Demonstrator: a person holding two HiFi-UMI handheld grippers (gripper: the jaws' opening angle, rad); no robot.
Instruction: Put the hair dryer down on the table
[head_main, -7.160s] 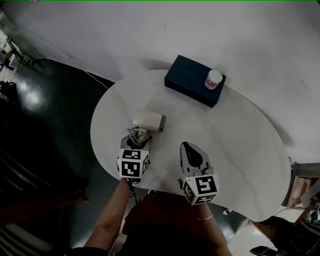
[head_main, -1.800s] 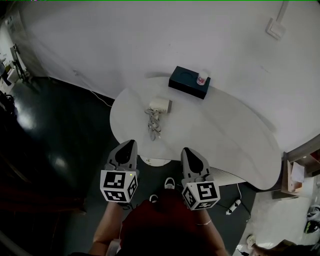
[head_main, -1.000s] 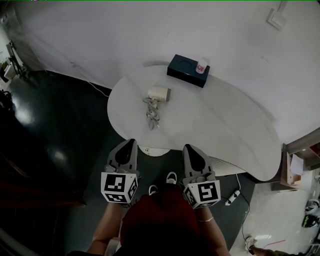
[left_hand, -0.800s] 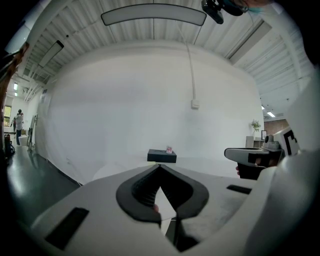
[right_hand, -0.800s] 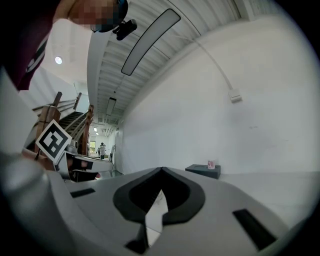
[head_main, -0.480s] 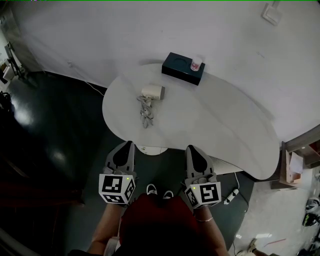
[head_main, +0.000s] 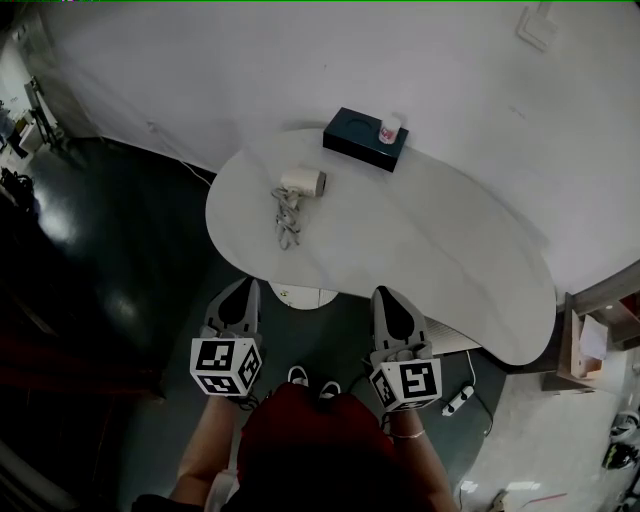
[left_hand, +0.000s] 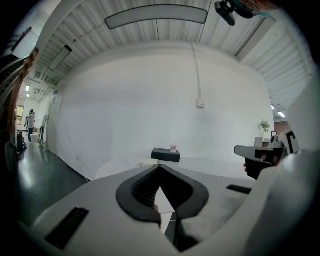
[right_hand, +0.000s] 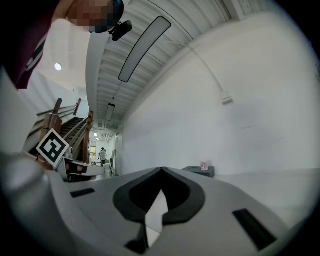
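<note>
— White on white, so look closely: where is the hair dryer (head_main: 303, 181)?
— Lying on the table (head_main: 430, 250), upper centre-left of the head view. Its grey cord (head_main: 287, 225) is bunched just below it, toward the table's left edge. A dark box (head_main: 365, 140) with a small cup (head_main: 390, 127) on it sits near, toward the top.
— And the grippers?
— Left gripper (head_main: 246, 288) and right gripper (head_main: 386, 294) are in the lower half of the frame, over the dark floor, well apart from the table. In each gripper's own view the jaws are pressed together with nothing between them.
— So the setting-down looks done. What could spoil it?
— The cord, I'd say. It lies near the rim; if a loop slid over, or a gripper snagged it, the pull could drag the dryer toward the edge. The dryer seems to rest on its rounded side, so a knock to the table might roll it.
— Anything by the feet?
— What looks like a white plug strip (head_main: 455, 402) on the floor, lower right. A careless step could catch it.
</note>
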